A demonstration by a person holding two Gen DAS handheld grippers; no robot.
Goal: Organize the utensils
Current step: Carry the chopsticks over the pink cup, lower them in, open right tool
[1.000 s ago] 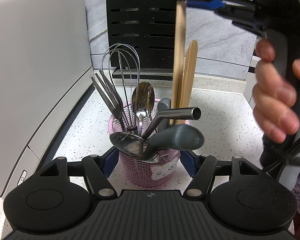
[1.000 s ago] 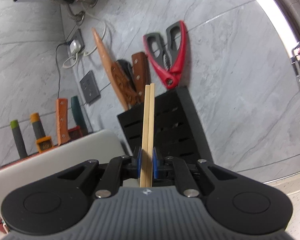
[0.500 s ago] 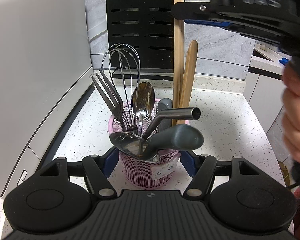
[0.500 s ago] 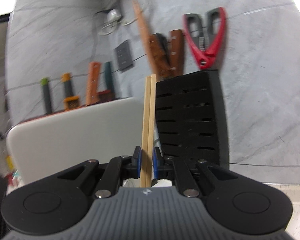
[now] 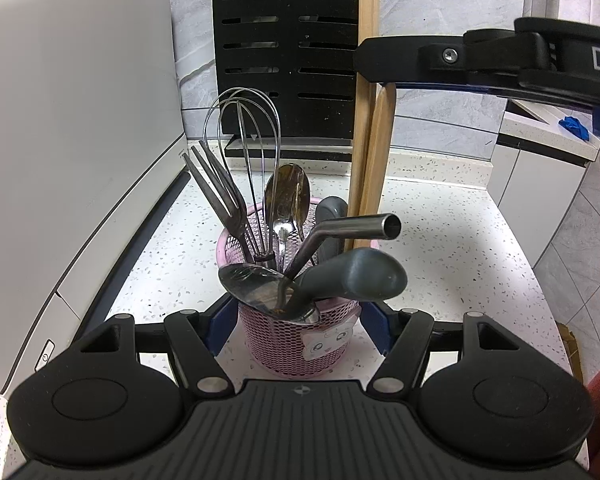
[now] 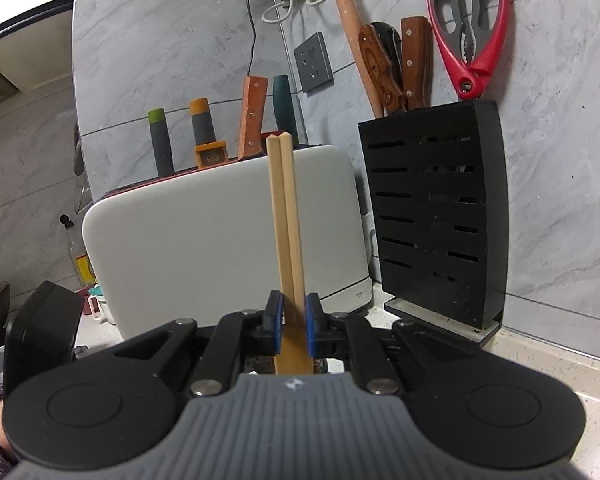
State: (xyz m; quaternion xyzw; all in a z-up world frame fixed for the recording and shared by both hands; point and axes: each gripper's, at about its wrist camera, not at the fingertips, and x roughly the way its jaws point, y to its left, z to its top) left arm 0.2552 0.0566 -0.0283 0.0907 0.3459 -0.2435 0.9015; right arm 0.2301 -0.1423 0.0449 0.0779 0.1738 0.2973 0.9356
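The chopsticks (image 6: 285,216) stand upright, pinched side by side in your right gripper (image 6: 292,320), jaws clamped on them partway along their length, lower ends dropping behind the pink mesh holder (image 5: 296,340); whether they sit inside it, you cannot tell. They look light, stiff and smooth, so they could slide or scissor; grip both together. Your left gripper (image 5: 298,322) has its jaws apart around the holder on the counter (image 5: 440,216), contact unclear.

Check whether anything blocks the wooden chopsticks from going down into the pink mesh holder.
Nothing solid does. The pair of wooden chopsticks, clamped in the right hand-held gripper, enters the pink mesh holder at its back right, beside a flat wooden spatula. The steel straw leans just in front.
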